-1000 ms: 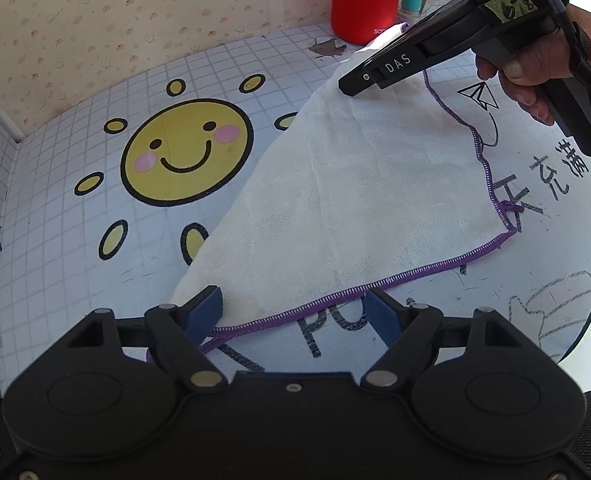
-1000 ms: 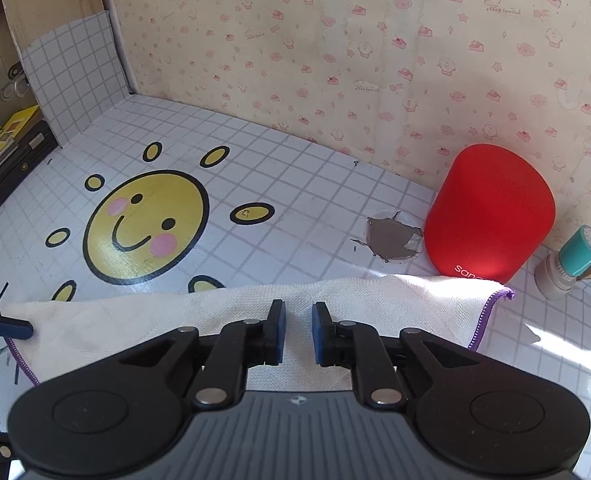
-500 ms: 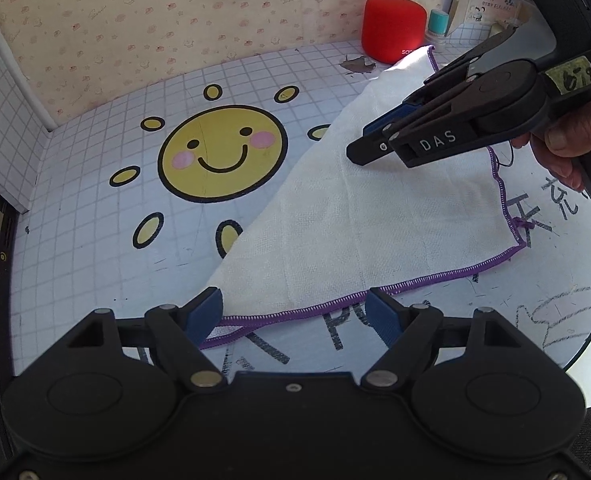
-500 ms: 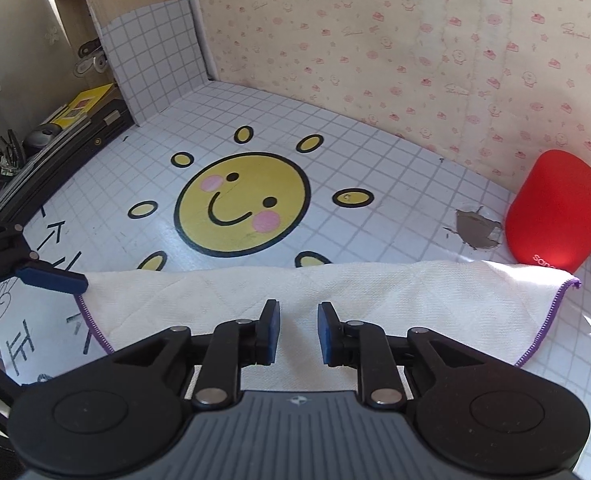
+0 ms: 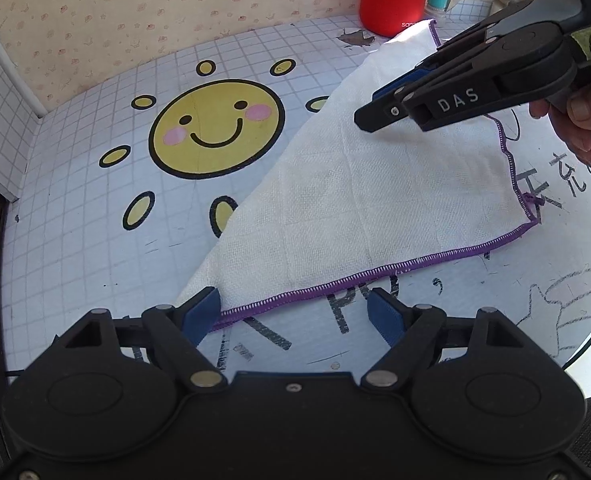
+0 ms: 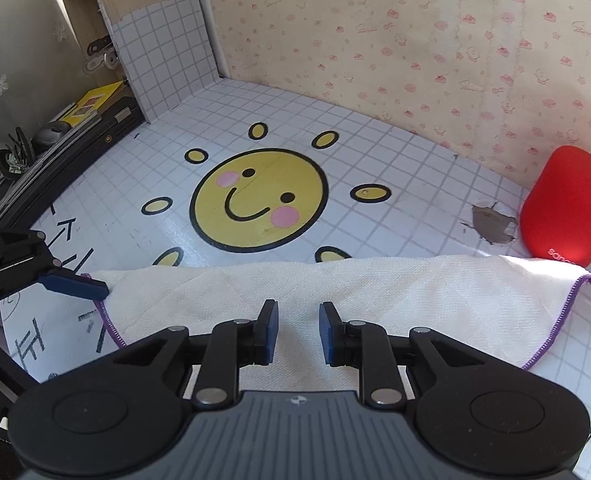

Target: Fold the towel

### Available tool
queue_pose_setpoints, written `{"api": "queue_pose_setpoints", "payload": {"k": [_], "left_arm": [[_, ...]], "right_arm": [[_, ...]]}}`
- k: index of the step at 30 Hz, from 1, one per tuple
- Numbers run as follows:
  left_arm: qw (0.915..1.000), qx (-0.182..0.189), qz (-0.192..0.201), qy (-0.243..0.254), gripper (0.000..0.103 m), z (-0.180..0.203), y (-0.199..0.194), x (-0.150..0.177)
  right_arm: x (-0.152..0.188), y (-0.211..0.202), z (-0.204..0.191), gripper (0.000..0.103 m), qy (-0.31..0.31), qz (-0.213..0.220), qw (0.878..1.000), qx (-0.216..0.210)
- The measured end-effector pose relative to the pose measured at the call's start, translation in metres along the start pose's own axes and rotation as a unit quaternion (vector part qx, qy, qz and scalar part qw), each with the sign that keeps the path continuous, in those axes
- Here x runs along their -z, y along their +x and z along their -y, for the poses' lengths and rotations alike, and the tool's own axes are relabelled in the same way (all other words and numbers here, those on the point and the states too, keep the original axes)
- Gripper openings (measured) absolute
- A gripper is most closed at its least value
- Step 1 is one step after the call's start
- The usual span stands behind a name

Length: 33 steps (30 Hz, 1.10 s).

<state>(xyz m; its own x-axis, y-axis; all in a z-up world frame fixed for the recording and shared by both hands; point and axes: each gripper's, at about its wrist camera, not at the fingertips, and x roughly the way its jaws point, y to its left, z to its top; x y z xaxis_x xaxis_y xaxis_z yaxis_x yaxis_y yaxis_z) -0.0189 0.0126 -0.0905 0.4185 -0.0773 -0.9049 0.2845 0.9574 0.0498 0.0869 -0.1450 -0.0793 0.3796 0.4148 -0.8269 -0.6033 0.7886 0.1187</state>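
One white waffle-weave towel with purple stitched edging (image 5: 375, 200) lies folded on the tabletop (image 5: 95, 280); two hand-held grippers, left (image 5: 295, 316) and right (image 6: 296, 330), both spread.

"DAS" in white letters on the right gripper (image 5: 379, 114) finger side. Red cylinder (image 6: 566, 216) has white lettering near its base, probably "sono…", cut off. Black handwritten Chinese characters on the table mat (image 5: 571, 178), too distorted to read.

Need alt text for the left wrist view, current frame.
A white towel with purple stitched edging lies folded on a gridded table printed with a smiling sun. The left claw is open at the towel's near corner; the right claw, held in a hand, hovers over it.
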Motion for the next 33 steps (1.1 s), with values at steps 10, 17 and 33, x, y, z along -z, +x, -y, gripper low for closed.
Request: {"api": "queue_pose_setpoints", "payload": {"k": [10,17,33], "left_arm": [[0.9988,0.017,0.026,0.037,0.082,0.024,-0.008,-0.023],[0.9948,0.031,0.020,0.094,0.082,0.049,0.004,-0.029],[0.9964,0.039,-0.005,0.075,0.082,0.044,0.017,-0.022]], "right_arm": [[-0.004,-0.017,0.082,0.032,0.105,0.015,0.987,0.124],[-0.011,-0.011,0.106,0.039,0.125,0.019,0.983,0.137],[-0.010,0.008,0.113,0.032,0.116,0.015,0.987,0.111]]}}
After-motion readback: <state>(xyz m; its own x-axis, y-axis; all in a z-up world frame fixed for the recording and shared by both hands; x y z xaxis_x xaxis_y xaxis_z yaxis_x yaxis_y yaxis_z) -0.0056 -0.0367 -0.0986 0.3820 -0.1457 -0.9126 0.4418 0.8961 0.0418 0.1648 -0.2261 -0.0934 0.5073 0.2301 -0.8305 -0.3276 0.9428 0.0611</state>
